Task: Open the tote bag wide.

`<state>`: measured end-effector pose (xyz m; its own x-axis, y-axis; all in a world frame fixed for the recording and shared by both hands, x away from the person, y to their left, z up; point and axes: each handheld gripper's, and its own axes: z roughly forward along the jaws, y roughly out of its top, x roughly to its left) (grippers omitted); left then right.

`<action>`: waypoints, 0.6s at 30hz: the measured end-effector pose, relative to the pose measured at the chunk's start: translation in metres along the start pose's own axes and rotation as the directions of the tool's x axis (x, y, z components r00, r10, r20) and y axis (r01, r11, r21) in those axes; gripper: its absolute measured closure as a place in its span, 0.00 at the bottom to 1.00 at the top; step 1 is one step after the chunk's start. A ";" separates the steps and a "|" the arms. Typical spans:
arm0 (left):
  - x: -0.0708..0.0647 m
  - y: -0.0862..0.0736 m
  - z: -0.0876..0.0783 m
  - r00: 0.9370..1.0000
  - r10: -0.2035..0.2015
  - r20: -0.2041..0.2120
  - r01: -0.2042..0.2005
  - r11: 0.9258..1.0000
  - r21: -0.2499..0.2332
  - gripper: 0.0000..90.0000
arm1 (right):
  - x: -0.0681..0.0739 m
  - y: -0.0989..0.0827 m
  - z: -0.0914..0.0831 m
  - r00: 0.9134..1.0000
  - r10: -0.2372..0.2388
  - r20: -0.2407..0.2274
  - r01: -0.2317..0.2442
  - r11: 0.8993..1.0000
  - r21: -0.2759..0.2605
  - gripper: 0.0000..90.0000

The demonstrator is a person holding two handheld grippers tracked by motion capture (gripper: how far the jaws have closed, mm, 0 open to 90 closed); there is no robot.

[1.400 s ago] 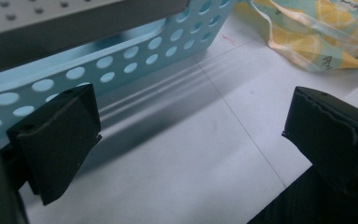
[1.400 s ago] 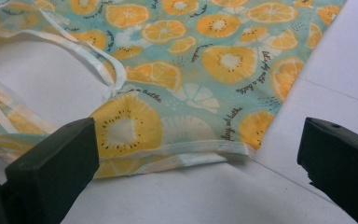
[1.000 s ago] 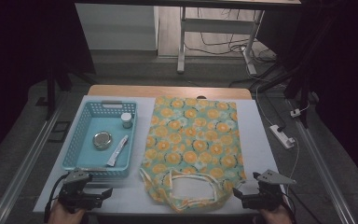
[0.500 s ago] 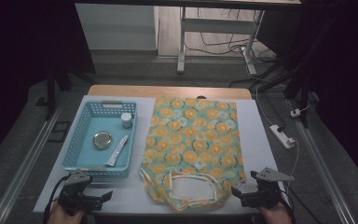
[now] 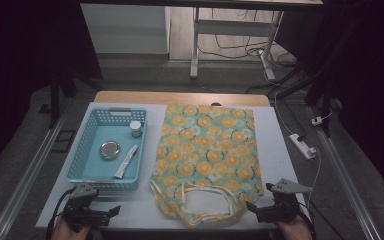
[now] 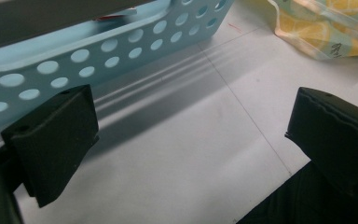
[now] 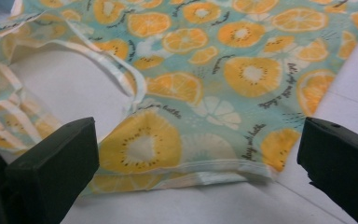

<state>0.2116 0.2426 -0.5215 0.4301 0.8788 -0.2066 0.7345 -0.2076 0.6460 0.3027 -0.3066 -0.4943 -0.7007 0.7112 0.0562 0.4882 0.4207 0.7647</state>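
Both tools, left tool [image 5: 111, 212] and right tool [image 5: 250, 206], are gaping empty at the counter's near edge, the flat orange-print fabric tote bag [image 5: 207, 150] lying ungrasped in front of the right one, nothing packed yet

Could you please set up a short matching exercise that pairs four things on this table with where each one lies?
Things:
1. small white jar
2. round metal tin
3. white tube
4. tote bag

Places:
A. flat on the table, right of the blue basket
B. far right corner of the basket
C. middle of the basket floor
D. along the basket's right side, near its front

Pairs: 1-B, 2-C, 3-D, 4-A
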 end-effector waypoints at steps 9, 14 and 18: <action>0.000 0.001 0.001 1.000 0.000 0.002 0.000 1.000 0.008 0.02 | 0.009 0.006 0.001 0.999 -0.050 0.006 0.050 0.999 -0.003 0.00; 0.001 0.001 0.001 1.000 -0.003 0.008 0.002 1.000 0.012 0.03 | 0.015 0.009 0.003 0.997 -0.075 -0.020 0.075 0.997 -0.012 0.00; 0.001 0.001 0.001 1.000 0.002 0.013 -0.003 1.000 0.014 0.03 | 0.021 0.011 0.005 0.995 -0.087 -0.041 0.087 0.996 -0.011 0.00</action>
<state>0.2137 0.2423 -0.5218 0.4388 0.8725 -0.2149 0.7408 -0.2159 0.6361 0.2961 -0.2841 -0.4876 -0.7612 0.6483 0.0154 0.4199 0.4747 0.7736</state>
